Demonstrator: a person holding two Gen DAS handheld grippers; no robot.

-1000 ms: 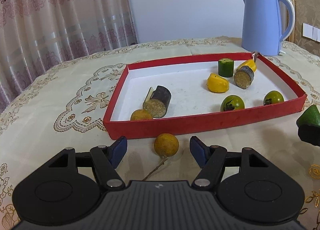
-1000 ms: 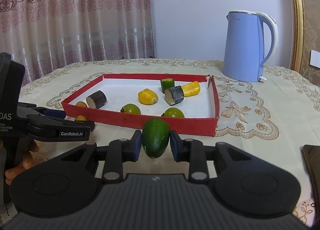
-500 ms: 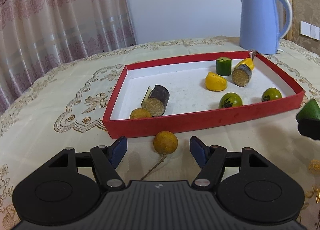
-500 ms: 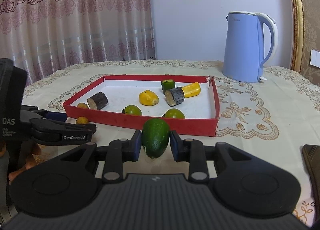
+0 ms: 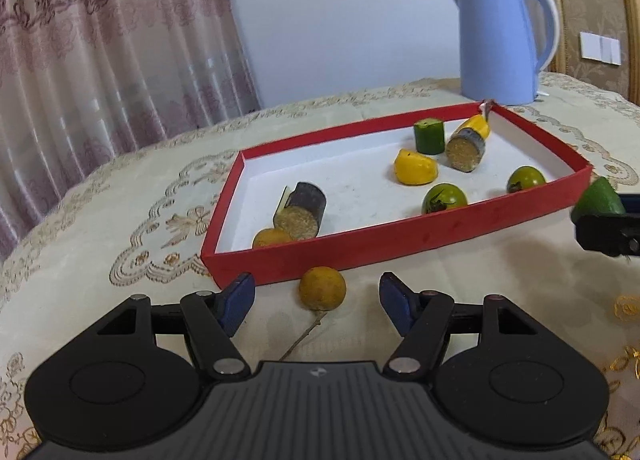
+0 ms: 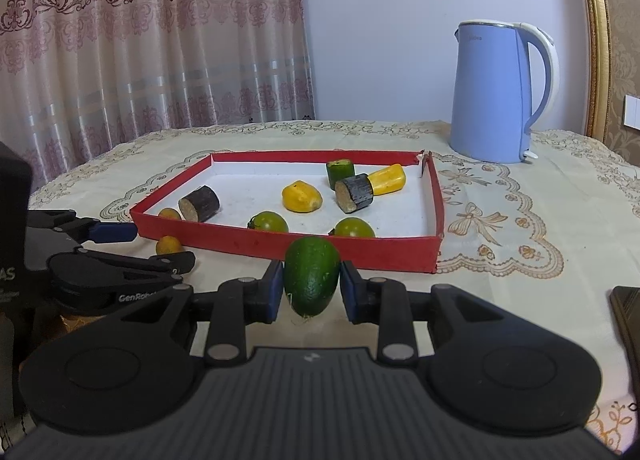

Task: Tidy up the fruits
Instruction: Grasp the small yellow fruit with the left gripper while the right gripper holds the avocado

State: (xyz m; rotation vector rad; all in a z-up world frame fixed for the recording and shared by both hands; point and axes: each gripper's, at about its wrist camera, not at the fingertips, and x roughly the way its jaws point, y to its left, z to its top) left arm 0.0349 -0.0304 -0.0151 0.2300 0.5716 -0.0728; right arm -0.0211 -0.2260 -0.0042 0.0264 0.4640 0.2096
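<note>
A small orange fruit with a thin stem lies on the tablecloth just outside the red tray. My left gripper stands open with that fruit between its blue pads, not touching them. My right gripper is shut on a green avocado-shaped fruit, held just in front of the red tray. That green fruit shows at the right edge of the left wrist view. The orange fruit and the left gripper appear at the left of the right wrist view.
Inside the tray lie several pieces: two green round fruits, a yellow fruit, two dark cylinders, a green chunk and an orange fruit. A blue kettle stands behind. A dark object lies at the right edge.
The left wrist view has tilted slightly, so the tray and kettle sit a little differently in frame. Both grippers hold the same stance and the fruits have not moved.
</note>
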